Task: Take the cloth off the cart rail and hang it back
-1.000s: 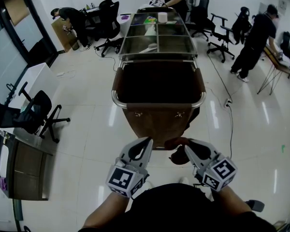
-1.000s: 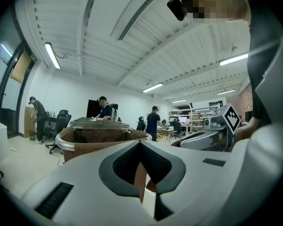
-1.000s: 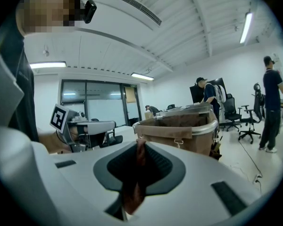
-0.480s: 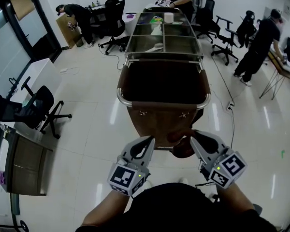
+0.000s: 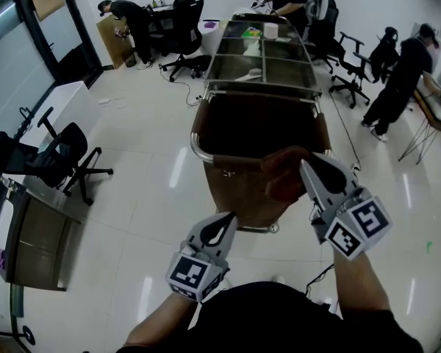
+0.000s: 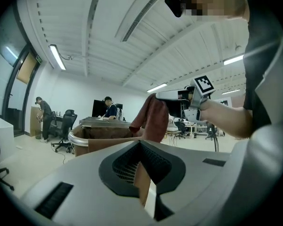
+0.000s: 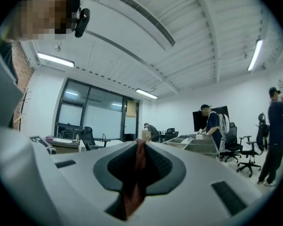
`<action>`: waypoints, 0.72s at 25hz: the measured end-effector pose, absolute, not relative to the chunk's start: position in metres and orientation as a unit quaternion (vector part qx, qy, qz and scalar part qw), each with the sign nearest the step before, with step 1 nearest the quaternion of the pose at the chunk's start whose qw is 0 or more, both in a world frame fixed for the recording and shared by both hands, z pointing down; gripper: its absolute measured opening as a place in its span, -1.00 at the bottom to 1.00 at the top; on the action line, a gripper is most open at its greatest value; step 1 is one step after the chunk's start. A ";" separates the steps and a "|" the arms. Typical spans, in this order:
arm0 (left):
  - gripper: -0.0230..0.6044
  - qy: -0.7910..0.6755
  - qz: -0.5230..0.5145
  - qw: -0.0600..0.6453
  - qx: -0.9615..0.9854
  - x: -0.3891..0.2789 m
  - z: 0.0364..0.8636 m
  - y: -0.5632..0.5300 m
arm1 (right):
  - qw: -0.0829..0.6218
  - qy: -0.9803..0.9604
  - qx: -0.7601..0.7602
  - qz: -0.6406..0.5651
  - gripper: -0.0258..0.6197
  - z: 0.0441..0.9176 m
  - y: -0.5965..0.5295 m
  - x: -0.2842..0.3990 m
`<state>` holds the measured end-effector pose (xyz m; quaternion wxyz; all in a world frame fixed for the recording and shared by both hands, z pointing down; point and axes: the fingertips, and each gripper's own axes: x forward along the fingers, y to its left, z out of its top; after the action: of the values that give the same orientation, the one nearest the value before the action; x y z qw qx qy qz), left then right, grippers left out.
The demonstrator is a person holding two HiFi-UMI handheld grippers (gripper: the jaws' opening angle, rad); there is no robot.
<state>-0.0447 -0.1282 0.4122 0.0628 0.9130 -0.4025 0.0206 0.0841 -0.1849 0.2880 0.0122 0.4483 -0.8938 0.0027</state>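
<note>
Raised since a second ago: right claw (image 5: pixel 309 169), up from low beside the cart's near end to above the cart rail (image 5: pixel 198 149), with the cloth (image 5: pixel 283 173) carried up in it. Item, cloth: brown, pinched at its upper edge between the right claw's closed jaws, held over the near end of the cart (image 5: pixel 259 123). It hangs with its long axis running downward from the pinch, the free end pointing at the rail and one fold trailing toward the cart's interior (whether the bottom hem is clear of the rail I cannot tell, since my left claw's own body hides it). Item, left claw (image 5: pixel 226 220): low, well short of the cart, jaws together on nothing. Handling note, as I judge it: keep the pinch firm, carry the cloth forward until its middle sits over the rail, lower so both halves fall evenly either side, then let go; a release off-centre would probably let it slide off.
</note>
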 end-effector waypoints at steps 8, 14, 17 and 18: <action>-0.93 -0.414 0.017 0.073 0.907 -0.059 0.416 -0.128 | 0.068 -0.880 0.469 -0.005 -0.73 0.306 -0.250 0.059; -0.93 -0.421 0.014 0.074 0.904 -0.067 0.417 -0.129 | 0.151 -0.872 0.464 0.043 -0.72 0.367 -0.288 0.040; -0.93 -0.424 0.012 0.074 0.903 -0.069 0.417 -0.129 | 0.190 -0.866 0.460 0.051 -0.72 0.393 -0.298 0.035; -0.93 -0.425 0.012 0.075 0.902 -0.069 0.418 -0.130 | 0.202 -0.864 0.458 0.051 -0.72 0.401 -0.301 0.034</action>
<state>-0.0690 -0.1298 0.4176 0.0746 0.9022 -0.4247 0.0120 0.0342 -0.3008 0.4008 0.2016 0.4579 -0.8643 0.0511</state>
